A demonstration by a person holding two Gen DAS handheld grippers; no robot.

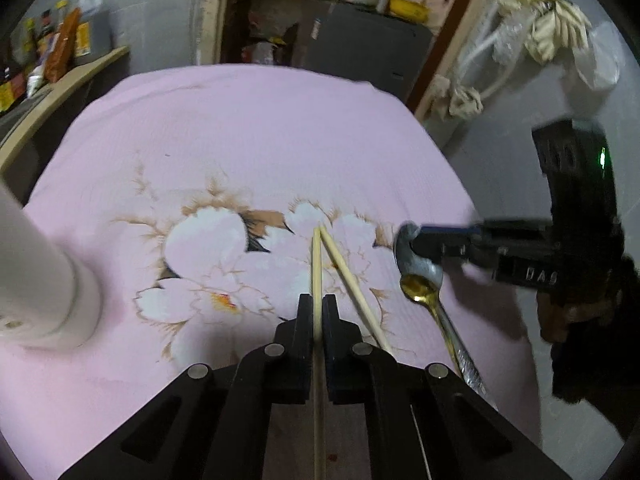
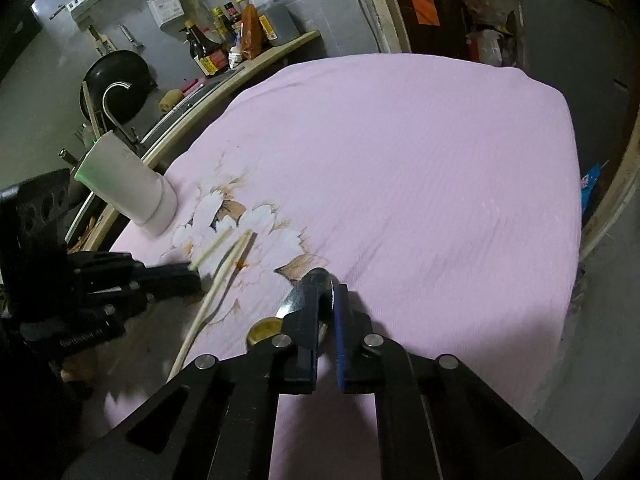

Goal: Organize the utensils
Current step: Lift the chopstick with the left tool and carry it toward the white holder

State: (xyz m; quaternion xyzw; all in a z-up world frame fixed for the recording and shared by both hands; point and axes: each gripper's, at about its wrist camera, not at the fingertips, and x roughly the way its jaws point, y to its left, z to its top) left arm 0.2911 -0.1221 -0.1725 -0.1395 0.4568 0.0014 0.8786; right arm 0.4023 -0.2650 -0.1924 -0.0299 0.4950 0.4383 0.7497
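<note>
Two tongs were clamped: my left tongs point(image 1: 318, 300) gripped one pale wooden chopstick point(image 1: 317, 256), my right tongs point(image 2: 326, 292) the large steel spoon point(image 2: 298, 300), both low over the pink-clothed worktop point(image 2: 400, 160), ready for the white cylindrical holder point(image 2: 124, 184).

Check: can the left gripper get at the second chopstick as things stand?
Probably not yet. The left gripper is shut on one chopstick, so its jaws are taken. The second chopstick lies bare on the pink cloth just beside it, nothing over it.

left tongs point(image 1: 317, 300): clamped, angled down | right tongs point(image 2: 325, 292): clamped, angled down
</note>
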